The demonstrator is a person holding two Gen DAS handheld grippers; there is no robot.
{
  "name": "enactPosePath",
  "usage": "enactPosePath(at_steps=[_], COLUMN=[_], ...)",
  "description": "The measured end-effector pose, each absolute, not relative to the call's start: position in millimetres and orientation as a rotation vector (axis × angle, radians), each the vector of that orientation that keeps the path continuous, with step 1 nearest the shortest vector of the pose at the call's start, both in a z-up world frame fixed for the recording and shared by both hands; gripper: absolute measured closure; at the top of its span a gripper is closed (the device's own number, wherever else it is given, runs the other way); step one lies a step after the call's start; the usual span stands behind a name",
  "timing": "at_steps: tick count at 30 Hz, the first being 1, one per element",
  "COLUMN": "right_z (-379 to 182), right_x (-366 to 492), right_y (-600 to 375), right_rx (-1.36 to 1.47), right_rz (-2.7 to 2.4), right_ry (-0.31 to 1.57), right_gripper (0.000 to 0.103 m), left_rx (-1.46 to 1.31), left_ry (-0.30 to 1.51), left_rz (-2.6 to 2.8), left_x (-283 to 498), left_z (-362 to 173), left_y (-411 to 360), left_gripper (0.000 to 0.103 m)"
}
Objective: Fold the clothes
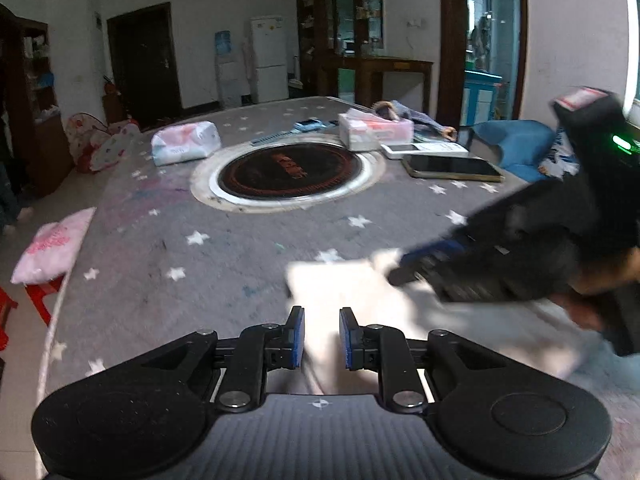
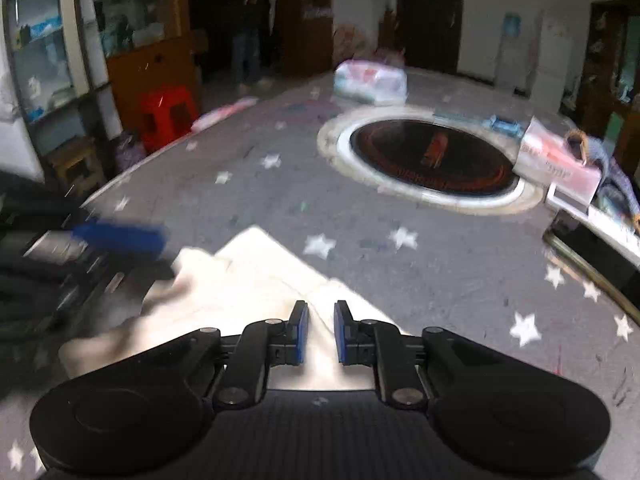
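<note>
A pale cream garment [image 1: 360, 300] lies partly folded on the grey star-patterned table cover [image 1: 200, 208]. It also shows in the right wrist view [image 2: 256, 276]. My left gripper [image 1: 321, 338] hovers over the garment's near edge with its jaws apart and nothing between them. My right gripper [image 2: 321, 332] is above the garment's right part, jaws apart and empty. In the left wrist view the right gripper [image 1: 412, 268] comes in blurred from the right over the cloth. In the right wrist view the left gripper [image 2: 132, 248] shows blurred at the left.
A round black inset plate [image 1: 290, 170] sits mid-table. Behind it lie a tissue pack [image 1: 186, 142], a tissue box [image 1: 374, 130], a tablet [image 1: 452, 167] and phones. A pink cushion [image 1: 52, 244] and red stool [image 2: 168, 116] stand left of the table.
</note>
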State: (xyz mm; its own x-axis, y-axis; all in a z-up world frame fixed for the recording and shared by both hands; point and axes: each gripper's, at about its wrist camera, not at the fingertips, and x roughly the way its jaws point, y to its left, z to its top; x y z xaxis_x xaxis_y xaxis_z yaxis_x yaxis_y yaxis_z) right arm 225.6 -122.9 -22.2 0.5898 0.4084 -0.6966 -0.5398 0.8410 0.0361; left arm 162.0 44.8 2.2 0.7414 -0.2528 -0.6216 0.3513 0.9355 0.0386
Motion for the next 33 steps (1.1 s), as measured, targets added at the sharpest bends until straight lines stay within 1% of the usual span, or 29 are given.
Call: enactPosePath(at_steps=[1,2,3,4,8,10,14,18,27,33], right_z=[-23,-22,-22,-22,-19,-14,-5,-12,-17,-12], right_x=[227,228,229,231,231,223,190,169,127,98], right_y=[-124,-125,-126,-128,-139,-145,-151,-152,-161,-189], right_rx=[-0.173,-0.159,-0.142,-0.126,-0.076,-0.079,-0.172,-0.25,-0.352,-0.26], right_rz=[0.546,0.543,0.543,0.545,0.548,0.54,0.59,0.656,0.753,0.767], right_ry=[0.756,0.759,0.763,0.769,0.769,0.756,0.735,0.756,0.723,0.75], right_gripper=[0.09,0.09,0.089,0.089,0.088,0.086,0.086,0.086,0.085,0.085], left_rx=[0.162,0.167,0.173,0.178,0.152,0.146,0.136,0.118,0.099,0.121], left_ry=[0.662,0.666,0.668,0.671,0.702,0.704,0.712,0.724,0.76,0.771], left_rz=[-0.346,-0.358,-0.358,-0.357,-0.347,-0.347,-0.348,-0.349,-0.379,-0.424], left_x=[159,156,155,155,158,158,158,155,119,91], left_z=[1,-1,-4,-6,-16,-16,-17,-18,-16,-8], left_y=[43,42,39,37,36,37,38,39,36,30], left_gripper=[0.082,0.077,0.07,0.069,0.069,0.069,0.069,0.07,0.07,0.07])
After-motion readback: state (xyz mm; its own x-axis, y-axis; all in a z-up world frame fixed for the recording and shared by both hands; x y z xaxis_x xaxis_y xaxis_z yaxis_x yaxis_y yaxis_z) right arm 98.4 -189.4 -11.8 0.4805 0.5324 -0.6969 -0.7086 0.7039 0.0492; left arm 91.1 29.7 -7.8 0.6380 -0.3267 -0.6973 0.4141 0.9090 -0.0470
